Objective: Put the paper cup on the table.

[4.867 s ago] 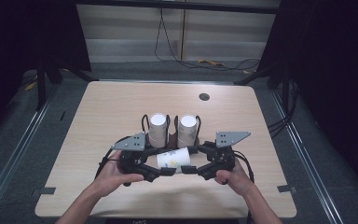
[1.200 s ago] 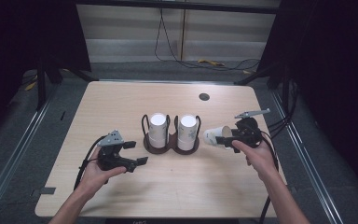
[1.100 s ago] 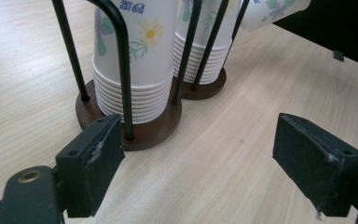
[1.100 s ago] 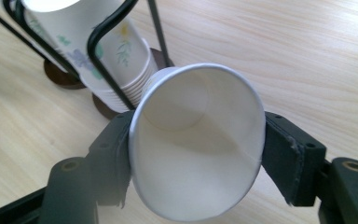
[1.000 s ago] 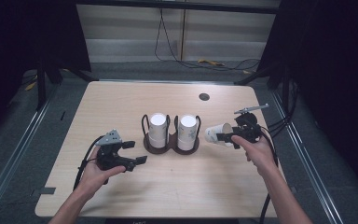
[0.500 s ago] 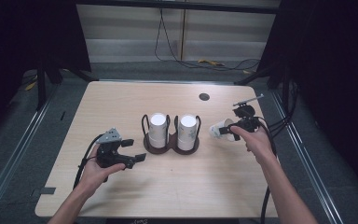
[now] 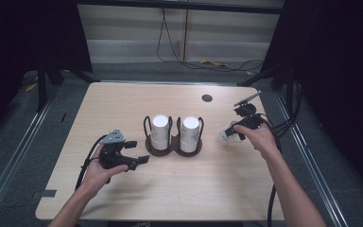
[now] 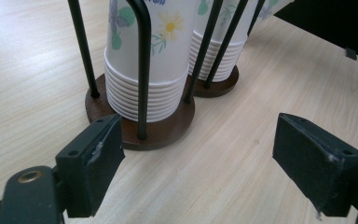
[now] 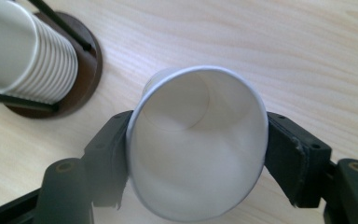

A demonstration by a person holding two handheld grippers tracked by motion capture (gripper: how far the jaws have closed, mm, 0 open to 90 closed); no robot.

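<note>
A dark wire cup holder (image 7: 172, 146) stands mid-table with two stacks of white flowered paper cups (image 7: 159, 128) (image 7: 189, 131), mouths down. My right gripper (image 7: 234, 133) is to its right, shut on a single white paper cup (image 7: 225, 134) (image 9: 196, 144); the cup's mouth faces the camera in the right gripper view, its base toward the table. My left gripper (image 7: 134, 152) (image 8: 212, 154) rests low at the holder's left front, jaws wide apart with nothing between them. In the left gripper view the nearer cup stack (image 8: 147, 60) and holder base (image 8: 168, 126) lie just beyond the jaws.
The wooden table (image 7: 123, 104) has a round black grommet (image 7: 207, 98) at the back right. Cables trail from both grippers off the table's sides. Dark floor and metal rails surround the table.
Earlier both grippers held the cup together in front of the holder. The right gripper has since carried it to the right and tipped it toward upright, lowering it; the left gripper stays open at left.
</note>
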